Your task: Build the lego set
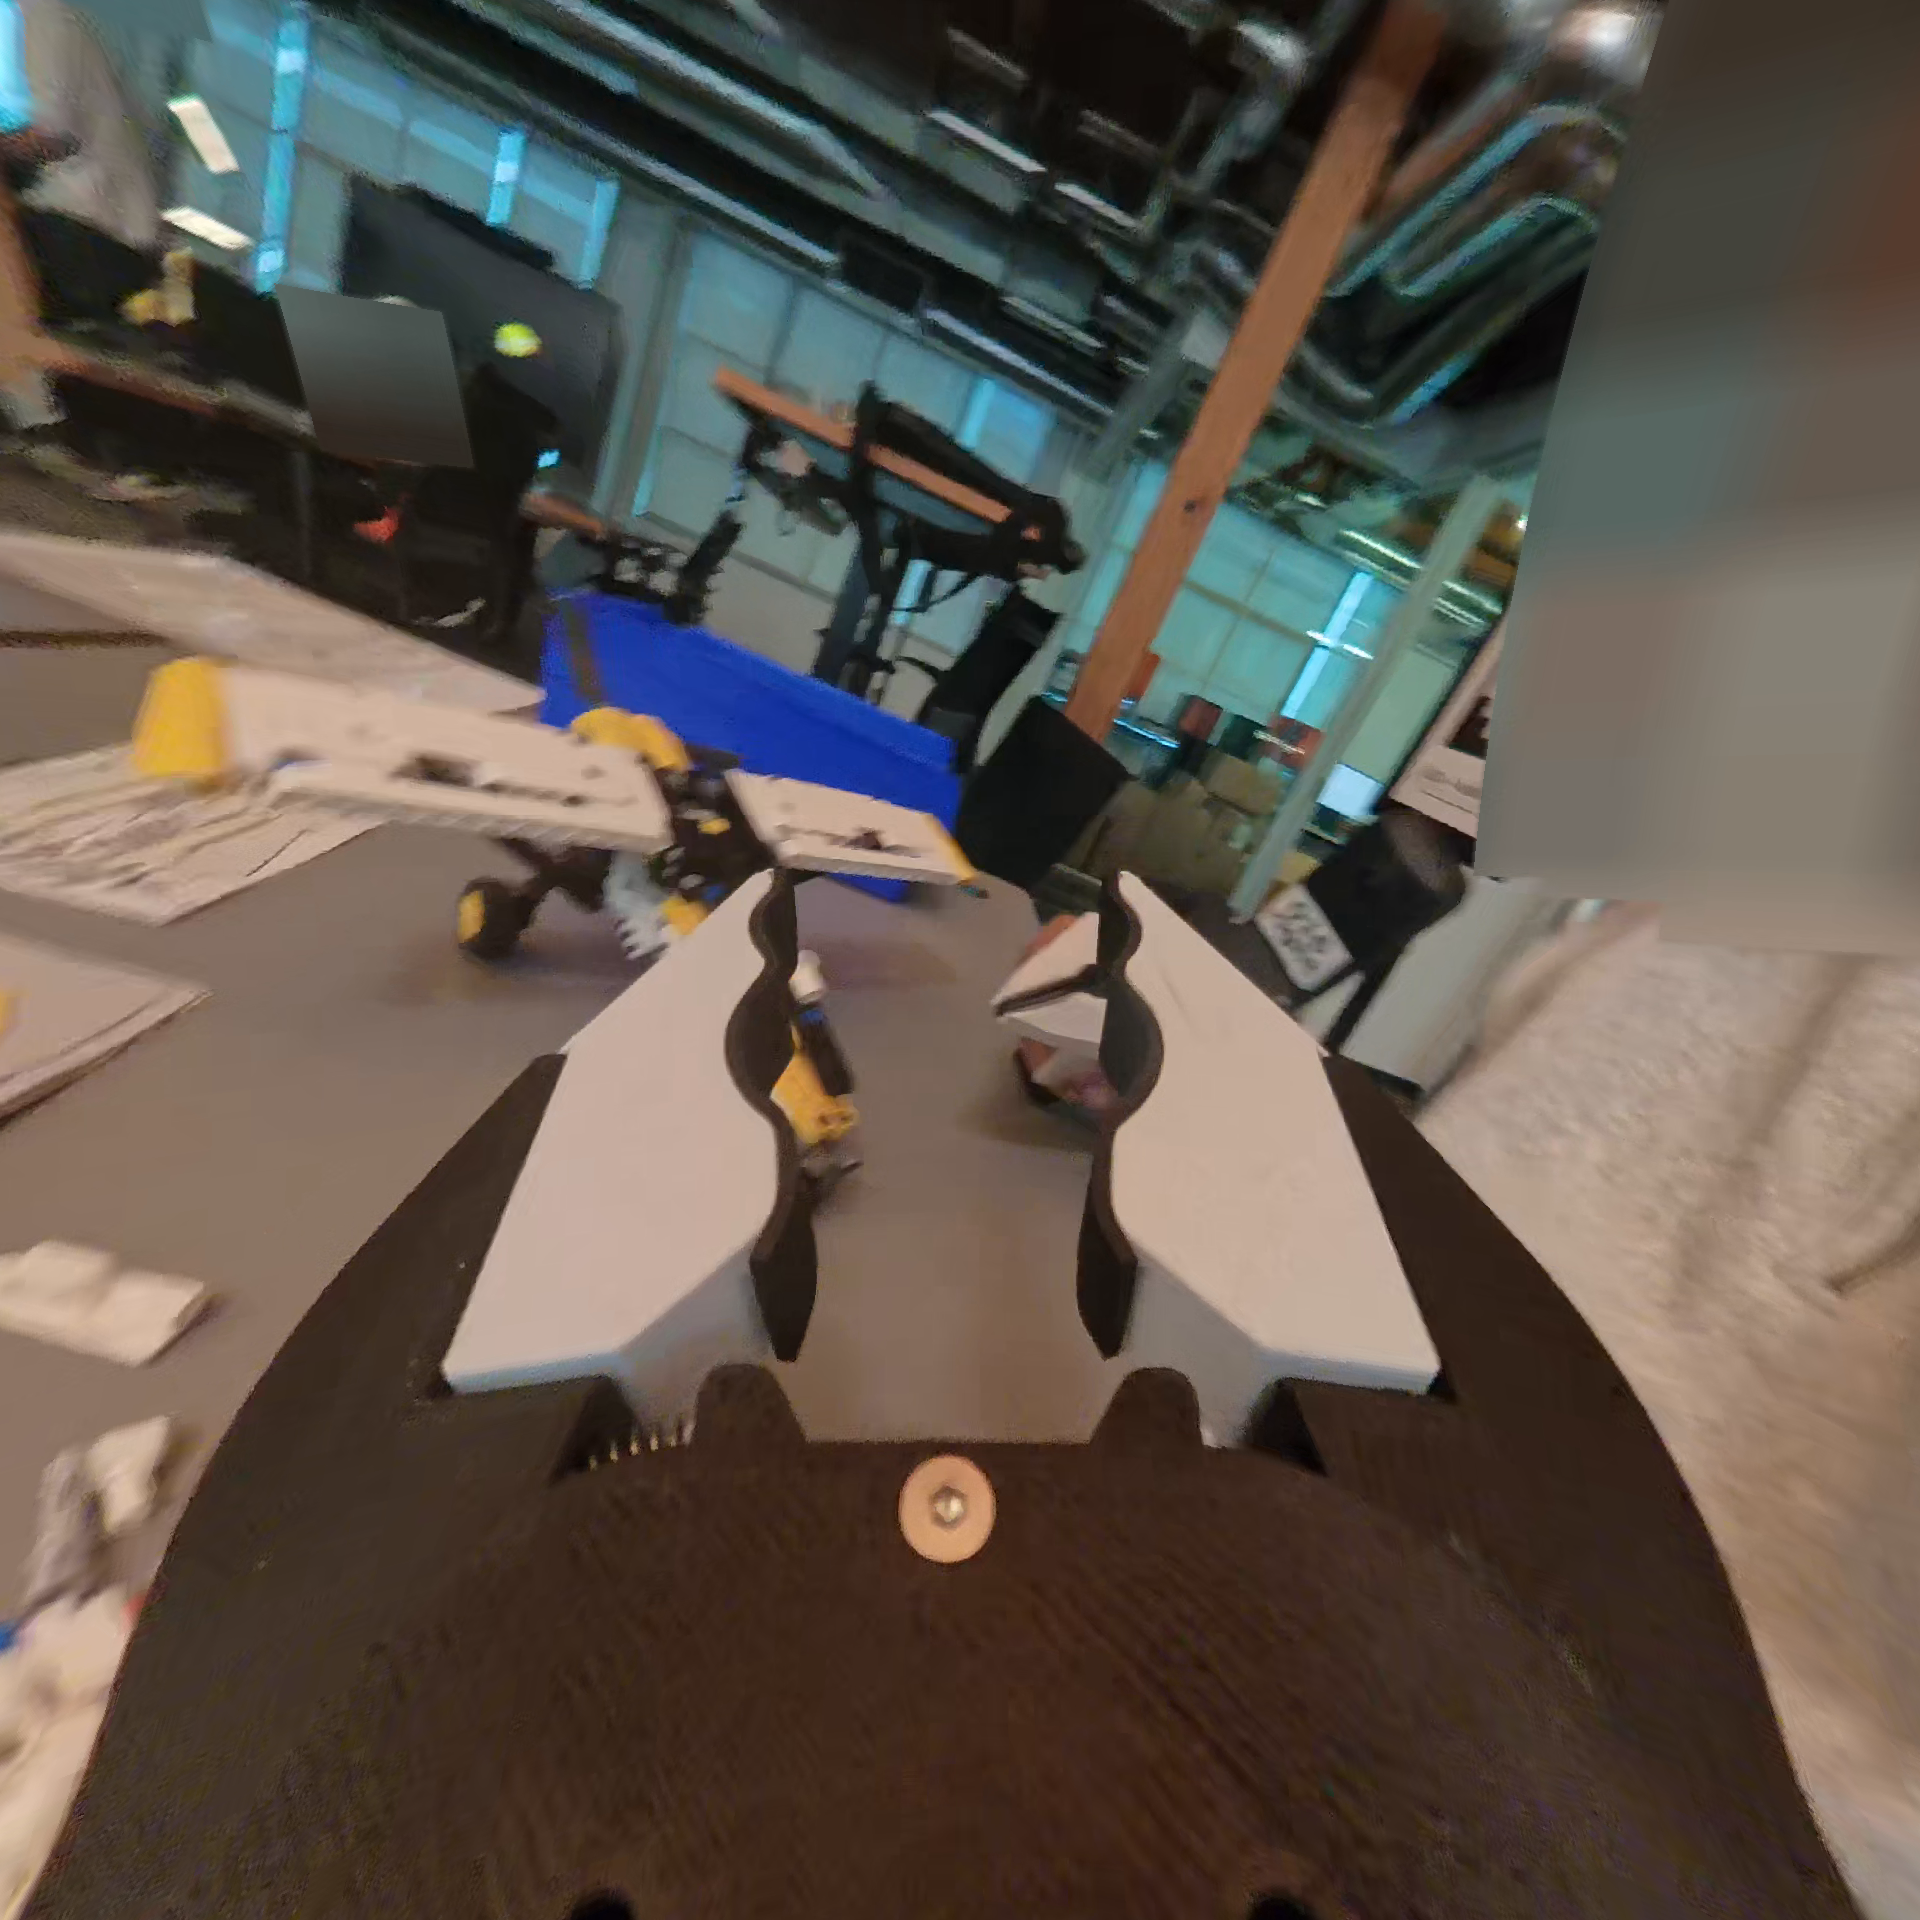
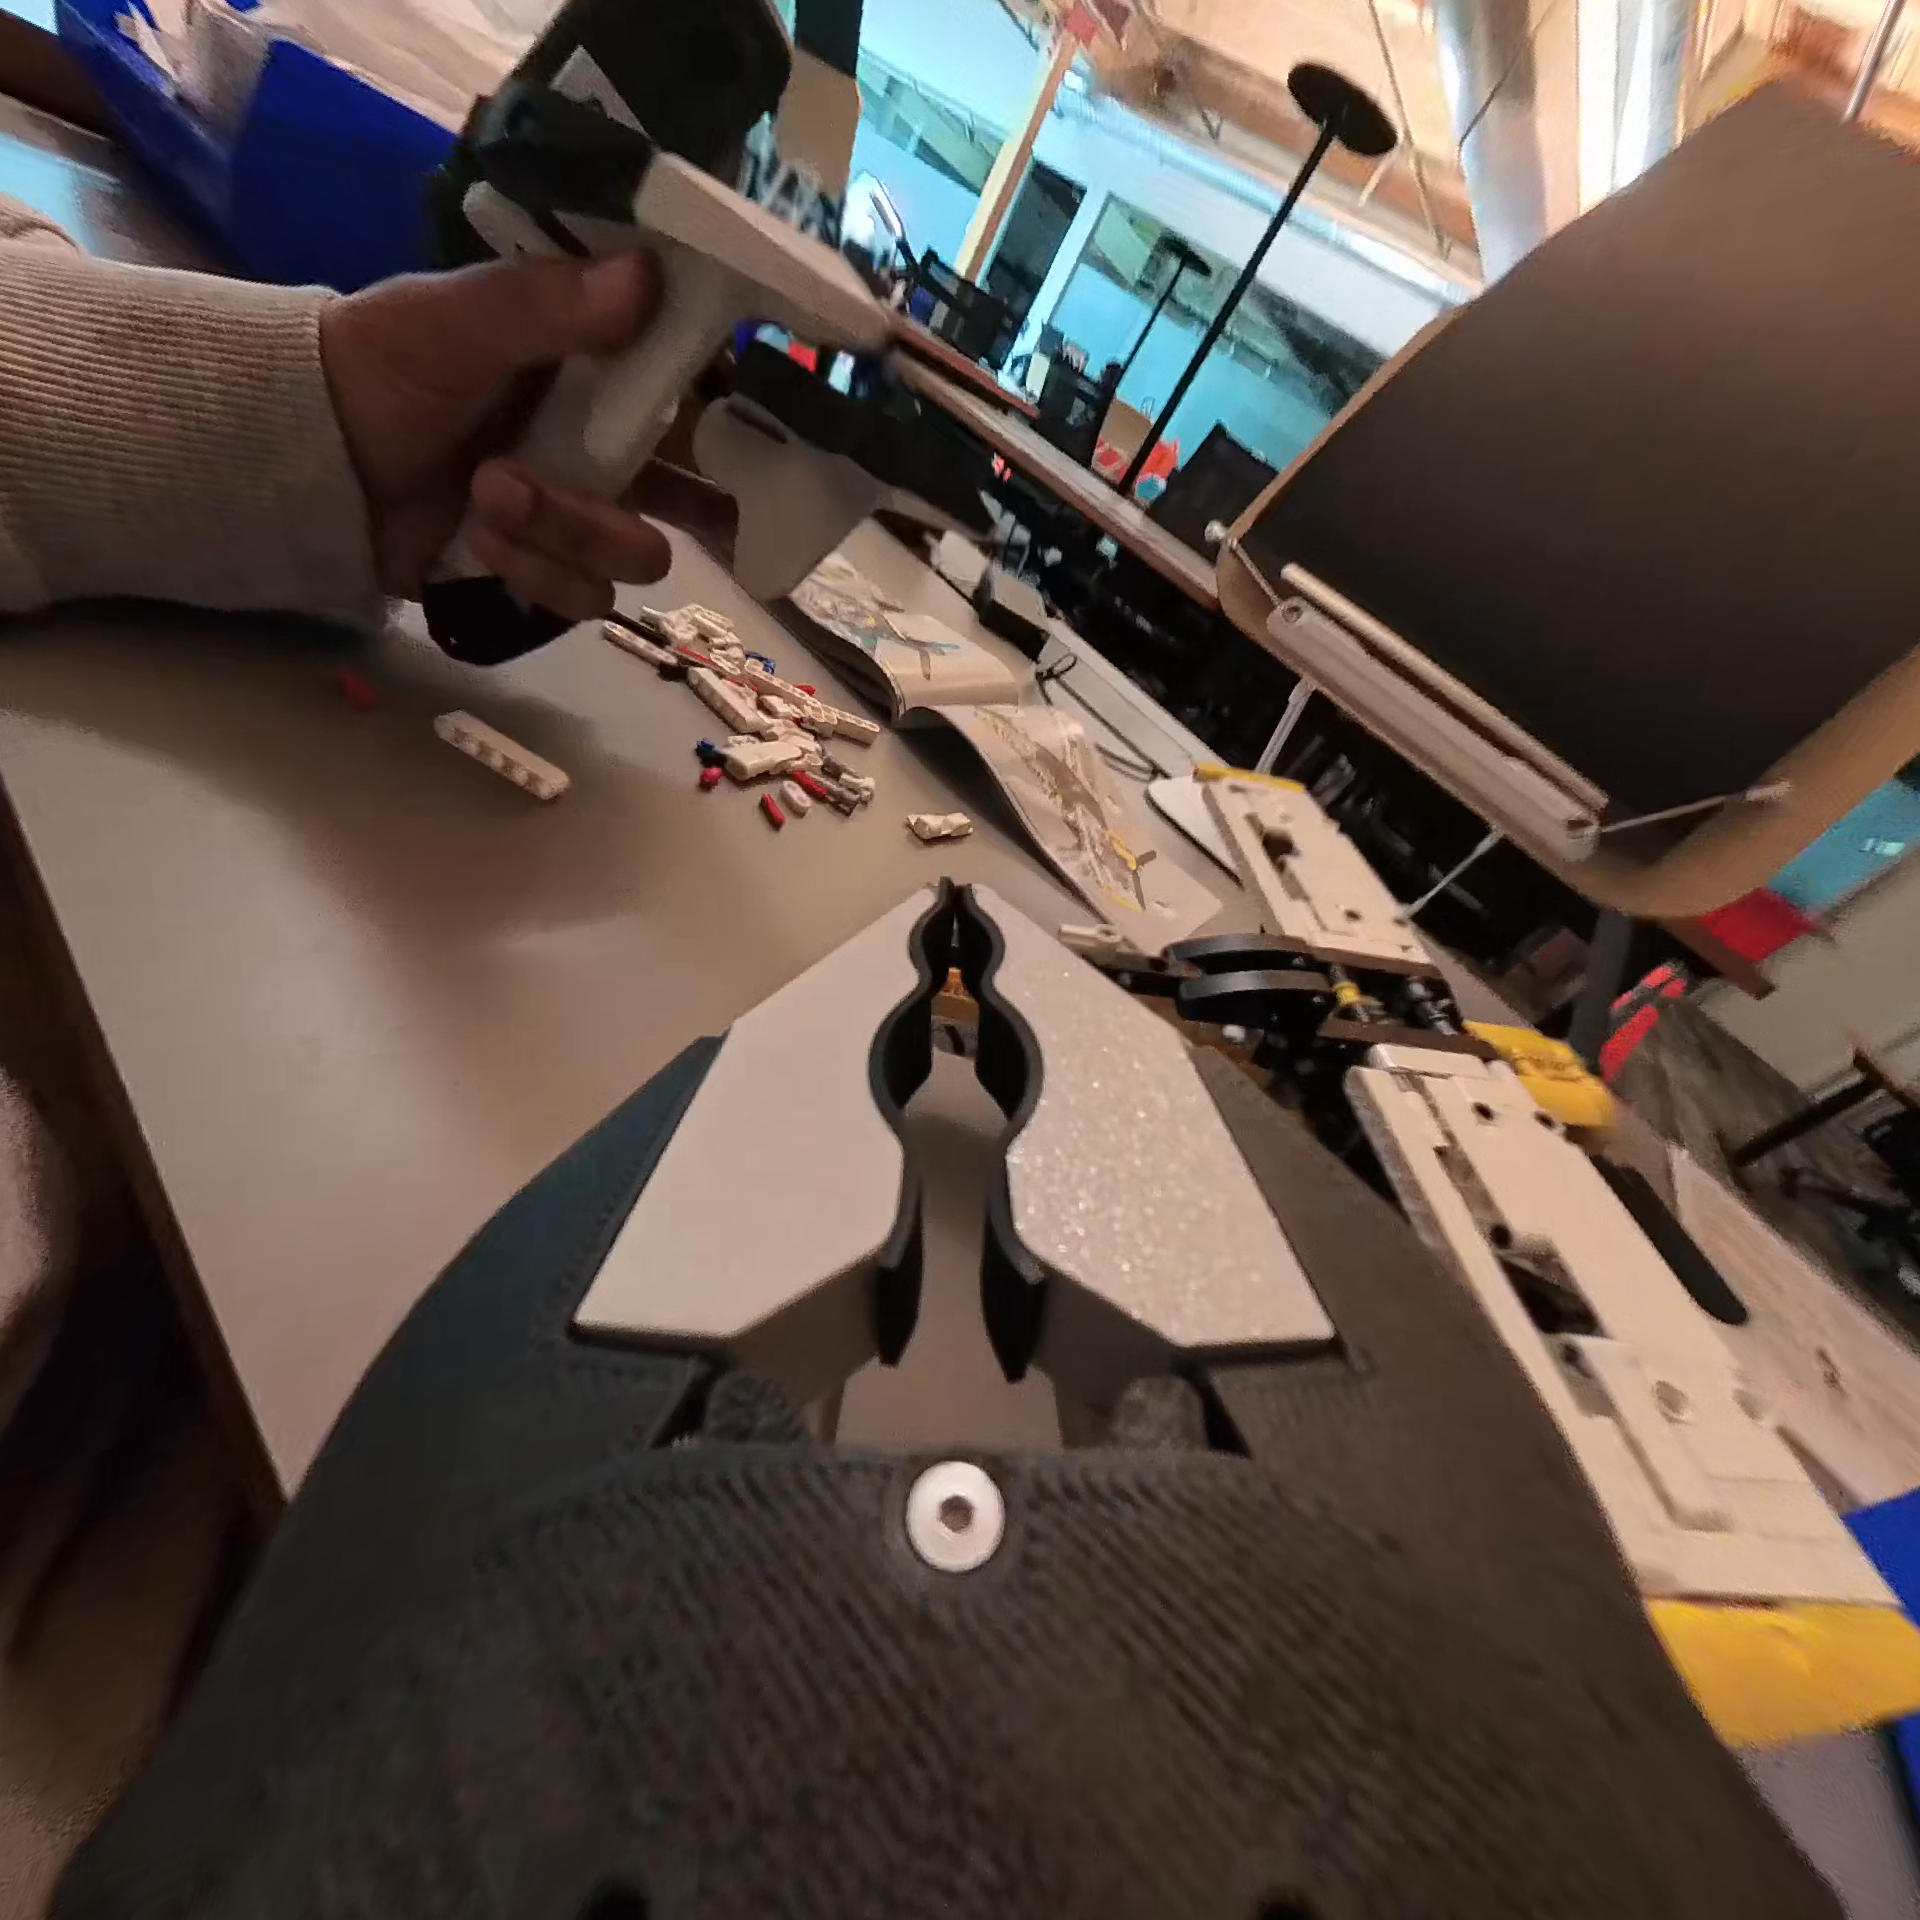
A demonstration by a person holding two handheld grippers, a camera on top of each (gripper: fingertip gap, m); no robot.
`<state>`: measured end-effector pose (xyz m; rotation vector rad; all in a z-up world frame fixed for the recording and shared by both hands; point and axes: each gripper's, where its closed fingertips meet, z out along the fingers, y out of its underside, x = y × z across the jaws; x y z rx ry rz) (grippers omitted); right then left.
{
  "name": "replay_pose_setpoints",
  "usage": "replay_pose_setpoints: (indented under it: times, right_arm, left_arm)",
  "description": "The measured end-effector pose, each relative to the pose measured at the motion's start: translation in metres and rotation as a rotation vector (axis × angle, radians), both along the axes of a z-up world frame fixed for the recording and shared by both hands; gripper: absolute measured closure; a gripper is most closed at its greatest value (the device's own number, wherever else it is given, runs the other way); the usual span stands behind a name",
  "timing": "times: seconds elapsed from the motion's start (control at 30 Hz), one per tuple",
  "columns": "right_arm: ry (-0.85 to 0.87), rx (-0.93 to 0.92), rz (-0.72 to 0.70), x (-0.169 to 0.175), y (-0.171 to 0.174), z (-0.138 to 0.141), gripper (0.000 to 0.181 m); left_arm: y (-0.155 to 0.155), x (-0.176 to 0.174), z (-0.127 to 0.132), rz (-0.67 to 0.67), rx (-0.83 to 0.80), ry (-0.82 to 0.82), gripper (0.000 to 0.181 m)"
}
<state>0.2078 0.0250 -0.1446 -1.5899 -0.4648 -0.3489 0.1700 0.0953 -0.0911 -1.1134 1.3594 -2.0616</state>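
A Lego plane (image 1: 447, 758) with white wings, yellow tips and yellow wheels stands on the grey table (image 1: 312, 1091). In the right wrist view its white wing (image 2: 1558, 1299) runs along my right side. My left gripper (image 1: 945, 894) is open above the table. A small yellow, black and blue sub-assembly (image 1: 816, 1081) lies on the table by its left finger. My right gripper (image 2: 948, 904) is shut at the tips, beside the plane's black propeller blades (image 2: 1247, 966). I cannot tell if it pinches anything. A hand holds the left gripper's handle (image 2: 644, 343) at upper left.
Loose white, red and blue pieces (image 2: 769, 717) and a white beam (image 2: 502, 755) lie mid-table. An open instruction booklet (image 2: 935, 665) lies behind them. A blue bin (image 1: 748, 707) stands at the back. A white wedge (image 1: 1044, 987) shows behind my left gripper's right finger. Across from one pair of fingers to the other is roughly 10 cm. The Lego plane (image 1: 447, 758) is about 15 cm from my left fingertips.
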Motion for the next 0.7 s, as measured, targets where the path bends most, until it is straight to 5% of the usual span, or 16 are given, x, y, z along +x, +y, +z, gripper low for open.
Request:
replay_pose_setpoints:
  times: [0.13,0.3,0.5,0.7]
  right_arm:
    - [-0.078,0.182,-0.021,0.018,-0.030,0.026,0.181]
    - [-0.031,0.441,-0.156,0.063,-0.081,0.070,0.181]
    - [-0.263,0.385,-0.380,0.095,-0.085,0.054,0.181]
    - [-0.242,0.437,-0.407,0.103,-0.095,0.059,0.181]
  left_arm:
    - [-0.034,-0.005,0.024,0.029,0.061,-0.057,0.122]
    - [-0.053,0.035,0.000,0.119,0.219,0.195,0.104]
    - [-0.047,0.084,-0.063,0.180,0.287,0.589,0.105]
    - [-0.045,0.113,-0.085,0.211,0.382,0.678,0.136]
